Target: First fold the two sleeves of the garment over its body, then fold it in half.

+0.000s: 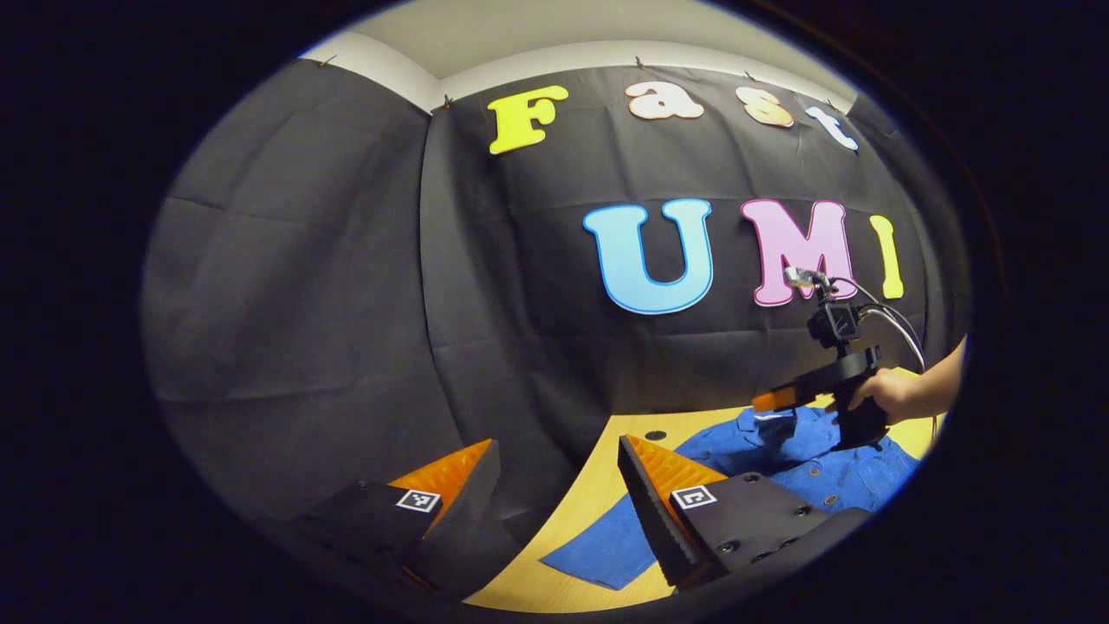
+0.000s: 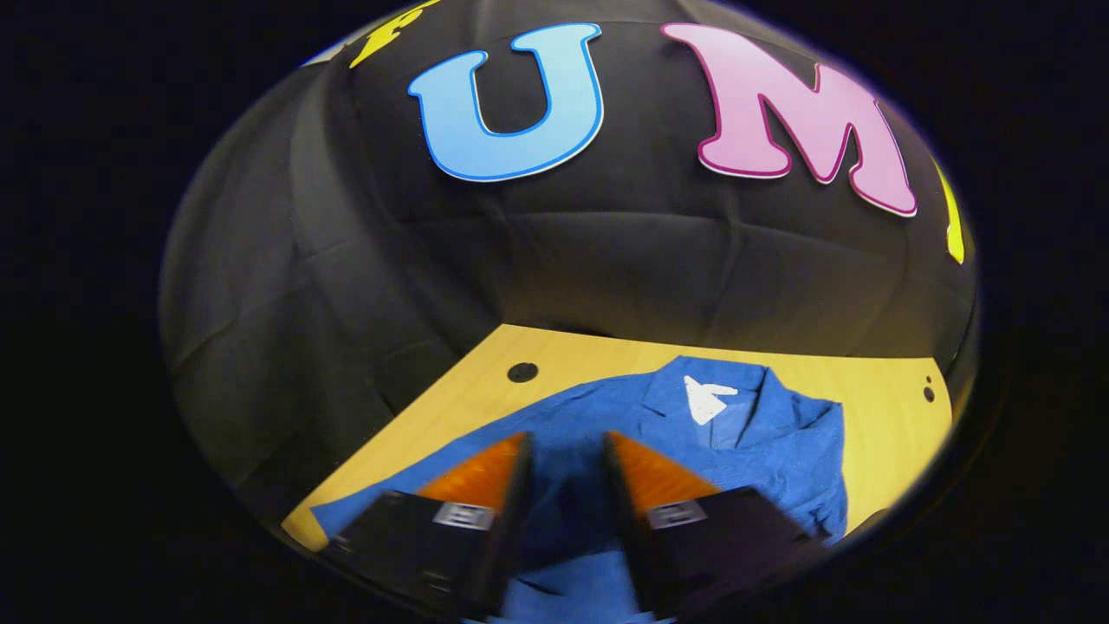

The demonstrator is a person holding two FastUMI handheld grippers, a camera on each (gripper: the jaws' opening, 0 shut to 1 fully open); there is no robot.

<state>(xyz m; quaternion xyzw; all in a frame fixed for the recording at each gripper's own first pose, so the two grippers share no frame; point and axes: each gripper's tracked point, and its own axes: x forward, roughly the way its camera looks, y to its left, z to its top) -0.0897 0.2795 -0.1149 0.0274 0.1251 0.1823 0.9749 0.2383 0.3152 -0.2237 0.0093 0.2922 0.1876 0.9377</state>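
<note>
The blue shirt (image 2: pixel 762 451) is lying spread on the counter (image 2: pixel 589 355). The right hand-held gripper (image 2: pixel 565 472) is hovering over it, fingers apart; the left hand-held gripper (image 1: pixel 554 472) is waiting beside its sleeve (image 1: pixel 606 546), gaping. Risk: pinching both layers, dragging the shirt askew.

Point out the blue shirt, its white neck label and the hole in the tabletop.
blue shirt (image 2: pixel 780 451): right gripper view, on the shoulder panel.
white neck label (image 2: pixel 703 400): right gripper view, middle of the label.
hole in the tabletop (image 2: pixel 522 373): right gripper view, its dark centre.
</note>
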